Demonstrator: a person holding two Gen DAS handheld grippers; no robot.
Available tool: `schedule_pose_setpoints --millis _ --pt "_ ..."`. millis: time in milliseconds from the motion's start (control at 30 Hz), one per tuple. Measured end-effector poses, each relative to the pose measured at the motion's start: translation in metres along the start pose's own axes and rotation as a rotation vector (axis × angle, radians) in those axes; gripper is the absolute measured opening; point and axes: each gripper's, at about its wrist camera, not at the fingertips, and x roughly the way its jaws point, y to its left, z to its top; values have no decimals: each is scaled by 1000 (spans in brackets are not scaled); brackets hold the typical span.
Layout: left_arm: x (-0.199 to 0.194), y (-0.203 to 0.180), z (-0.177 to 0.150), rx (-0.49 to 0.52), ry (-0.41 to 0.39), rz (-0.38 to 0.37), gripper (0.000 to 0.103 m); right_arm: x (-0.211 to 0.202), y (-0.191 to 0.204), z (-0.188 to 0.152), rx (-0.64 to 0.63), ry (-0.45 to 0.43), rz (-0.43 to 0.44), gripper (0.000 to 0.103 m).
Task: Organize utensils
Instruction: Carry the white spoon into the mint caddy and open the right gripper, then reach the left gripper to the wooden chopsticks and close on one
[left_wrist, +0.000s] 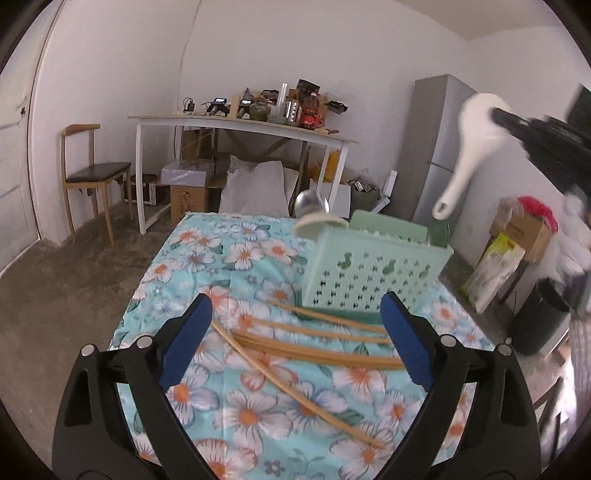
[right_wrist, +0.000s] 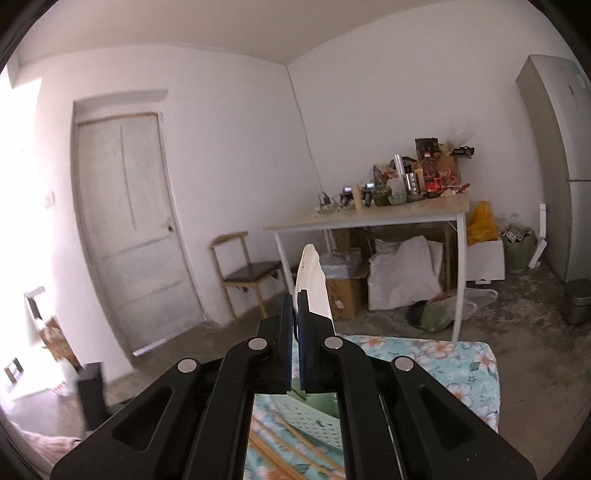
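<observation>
- Left wrist view: the left claw (left_wrist: 295, 332) is spread wide and holds nothing, low over wooden chopsticks (left_wrist: 314, 347) scattered on the floral-cloth worktop (left_wrist: 207, 258).
- Just behind them stands a mint-green perforated utensil basket (left_wrist: 373, 273); a metal ladle (left_wrist: 312, 203) and what seems a pale spoon bowl poke out of it.
- A white ceramic spoon (left_wrist: 467, 147) hangs in the air above the basket, handle down, pinched by the right claw (left_wrist: 496, 114).
- Right wrist view: the right claw (right_wrist: 294, 314) is pressed onto the white ceramic spoon (right_wrist: 314, 280); the basket (right_wrist: 306, 417) lies below.
</observation>
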Motion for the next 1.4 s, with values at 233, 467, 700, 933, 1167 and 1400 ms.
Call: schedule_pose_setpoints --millis 233,467,700,933,1167,1400 --pt "1 10 -16 -5 36 13 89 50 -10 -32 -60 158 -149 4" --pt "3 21 -20 -52 47 22 89 45 -15 -34 -38 174 -213 26" --pt "7 21 -21 -67 57 18 89 11 -12 -30 -15 117 -213 35" --pt "10 24 -24 -84 64 19 89 -10 -7 -79 74 204 -146 46" --pt "23 35 -31 -150 109 3 89 14 -1 -184 199 449 -108 47" --pt "49 65 -24 -328 178 -54 74 30 -5 -246 279 571 -103 47"
